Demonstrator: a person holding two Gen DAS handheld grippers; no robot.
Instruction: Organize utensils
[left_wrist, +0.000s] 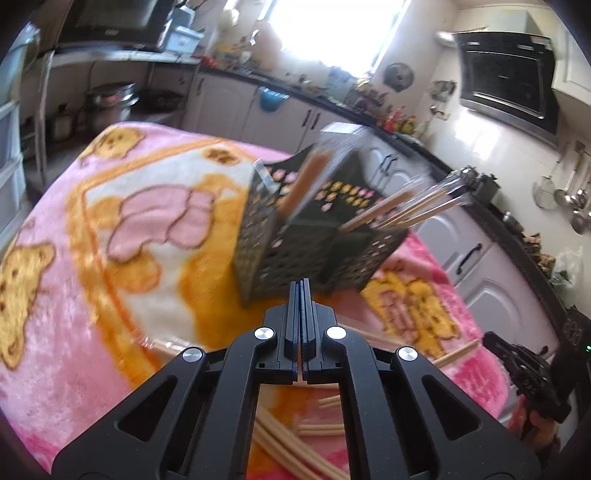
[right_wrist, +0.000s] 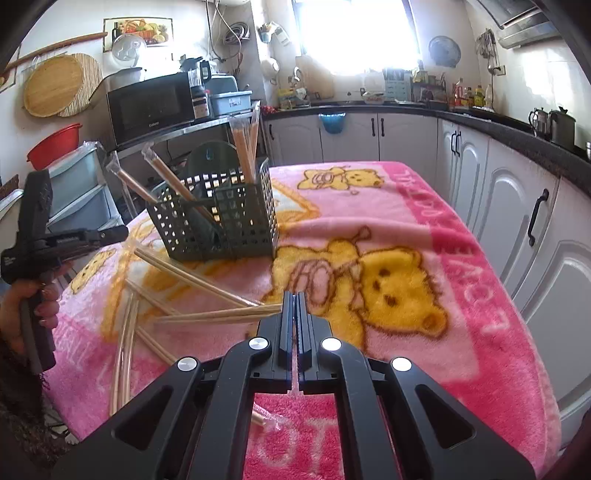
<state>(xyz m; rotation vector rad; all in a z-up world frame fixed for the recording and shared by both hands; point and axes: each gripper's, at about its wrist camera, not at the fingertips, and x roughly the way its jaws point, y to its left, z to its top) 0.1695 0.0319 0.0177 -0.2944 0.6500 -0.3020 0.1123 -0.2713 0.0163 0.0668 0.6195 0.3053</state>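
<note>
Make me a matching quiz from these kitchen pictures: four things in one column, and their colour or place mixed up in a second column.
Things:
1. basket
2. loose chopsticks
3. blanket
4. microwave

Descriptions:
A. pink, with yellow bears, covering the table
B. black, on the shelf behind the table
C. dark green, standing on the blanket with wrapped chopsticks in it
D. lying scattered on the blanket in front of the basket

Pairs: 1-C, 2-D, 3-A, 4-B
</note>
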